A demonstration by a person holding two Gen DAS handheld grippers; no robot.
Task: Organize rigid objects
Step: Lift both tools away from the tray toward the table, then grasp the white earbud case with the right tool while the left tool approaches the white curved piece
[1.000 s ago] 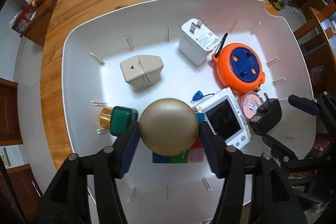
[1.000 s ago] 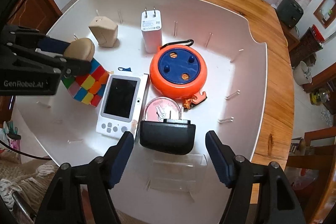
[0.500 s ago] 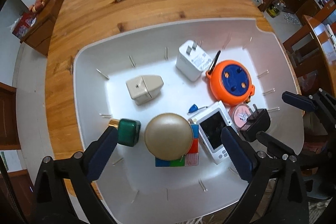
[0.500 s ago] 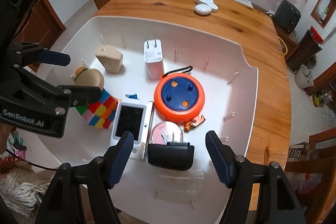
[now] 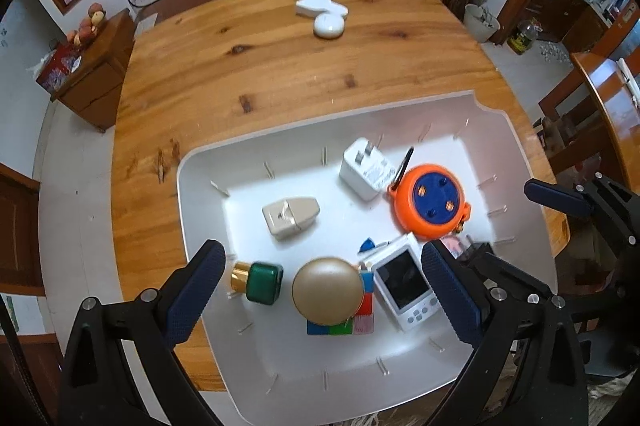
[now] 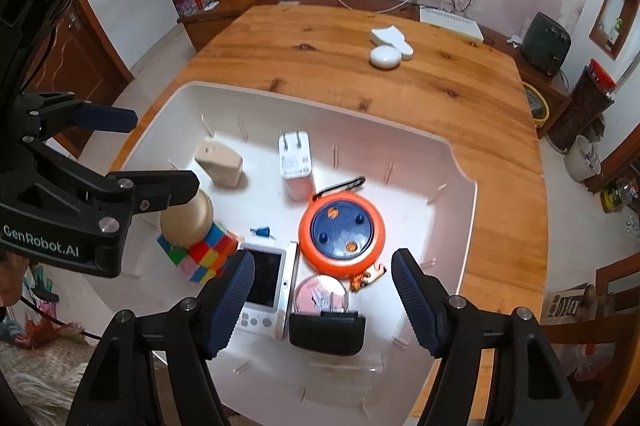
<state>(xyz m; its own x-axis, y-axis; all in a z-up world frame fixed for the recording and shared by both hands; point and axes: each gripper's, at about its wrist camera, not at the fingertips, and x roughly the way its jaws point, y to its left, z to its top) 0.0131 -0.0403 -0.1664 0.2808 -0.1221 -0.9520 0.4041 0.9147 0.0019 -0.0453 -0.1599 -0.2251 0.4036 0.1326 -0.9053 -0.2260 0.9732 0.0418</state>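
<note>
A white tray lies on the wooden table. In it a gold domed piece stands on a colour cube, with a green bottle to its left. My left gripper hangs open above the dome and touches nothing. My right gripper is open and empty above a black plug adapter, a pink disc and an orange reel. A white handheld device lies beside the cube.
A white charger, a beige block and a small blue clip also lie in the tray. White items sit far back on the table. A chair stands to the right, a cabinet to the left.
The left jaws opened off the gold domed piece, which stays on the cube. Both grippers rose away from the tray. The right jaws kept their width.
</note>
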